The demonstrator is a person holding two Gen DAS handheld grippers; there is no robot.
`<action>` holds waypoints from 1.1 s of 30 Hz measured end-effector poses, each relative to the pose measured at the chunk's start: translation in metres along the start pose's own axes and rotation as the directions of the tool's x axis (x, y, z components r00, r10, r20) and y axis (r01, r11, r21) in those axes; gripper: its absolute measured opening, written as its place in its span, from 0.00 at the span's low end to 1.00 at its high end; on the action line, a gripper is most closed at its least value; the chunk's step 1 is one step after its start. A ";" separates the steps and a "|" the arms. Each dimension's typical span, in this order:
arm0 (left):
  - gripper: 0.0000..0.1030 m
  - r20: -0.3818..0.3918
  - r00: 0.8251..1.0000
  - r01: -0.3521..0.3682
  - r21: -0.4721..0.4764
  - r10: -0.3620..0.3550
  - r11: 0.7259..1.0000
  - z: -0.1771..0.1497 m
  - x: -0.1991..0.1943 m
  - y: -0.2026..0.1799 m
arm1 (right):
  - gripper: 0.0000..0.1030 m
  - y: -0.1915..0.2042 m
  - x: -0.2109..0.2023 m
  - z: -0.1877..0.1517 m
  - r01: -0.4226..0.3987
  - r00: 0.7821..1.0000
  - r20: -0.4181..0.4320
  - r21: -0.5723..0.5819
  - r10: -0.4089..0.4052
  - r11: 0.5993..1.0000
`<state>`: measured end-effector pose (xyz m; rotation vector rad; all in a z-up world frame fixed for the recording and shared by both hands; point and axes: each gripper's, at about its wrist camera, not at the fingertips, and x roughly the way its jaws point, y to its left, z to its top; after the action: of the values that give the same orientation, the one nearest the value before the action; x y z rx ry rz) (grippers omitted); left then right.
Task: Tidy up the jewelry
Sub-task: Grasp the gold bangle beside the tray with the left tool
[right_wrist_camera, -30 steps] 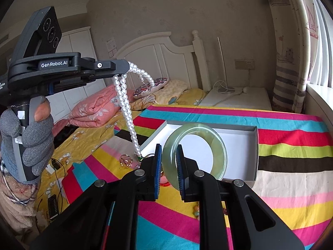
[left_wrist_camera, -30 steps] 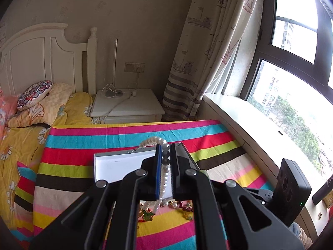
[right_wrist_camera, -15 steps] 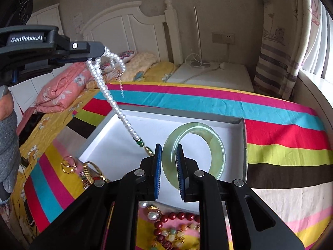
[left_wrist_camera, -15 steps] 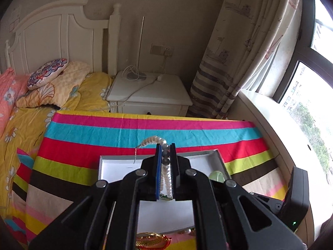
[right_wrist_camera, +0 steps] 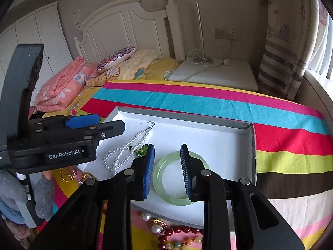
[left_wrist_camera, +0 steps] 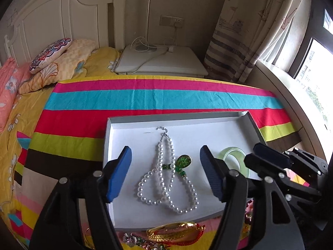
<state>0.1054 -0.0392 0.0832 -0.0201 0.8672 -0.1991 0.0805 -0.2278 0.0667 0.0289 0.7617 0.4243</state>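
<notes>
Presently: pearl necklace (left_wrist_camera: 166, 173) and jade bangle (right_wrist_camera: 179, 179) lie in white box (left_wrist_camera: 208, 118), lower centre. Left gripper (left_wrist_camera: 166, 173) has just opened wide, right gripper (right_wrist_camera: 166, 166) partly; both empty. Risk: retreating fingers snag beads, dragging necklace out.

White lettering "GenRobot.AI" runs along the black side of the left gripper (right_wrist_camera: 97, 126), seen from the right wrist view. A small paper notice on the wall beside the headboard (right_wrist_camera: 124, 23) seems printed, but is too small to read.
</notes>
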 end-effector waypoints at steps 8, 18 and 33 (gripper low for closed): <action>0.83 0.067 0.995 0.073 0.057 -0.077 0.996 -0.053 -0.043 0.003 | 0.49 0.001 -0.056 -0.046 -0.070 0.993 0.101 0.015 0.068 0.997; 0.83 0.069 0.973 0.223 -0.059 -0.219 0.973 -0.091 -0.031 0.032 | 0.49 -0.006 -0.088 -0.119 -0.145 0.985 0.108 0.080 0.136 0.986; 0.08 0.068 0.970 0.212 0.245 -0.235 0.946 -0.119 -0.035 -0.018 | 0.49 -0.020 -0.092 -0.129 -0.158 0.983 0.119 0.136 0.143 0.978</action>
<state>-0.0098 -0.0434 0.0344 0.0938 0.7394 -0.5103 -0.0584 -0.2975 0.0305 0.2455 0.6843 0.5068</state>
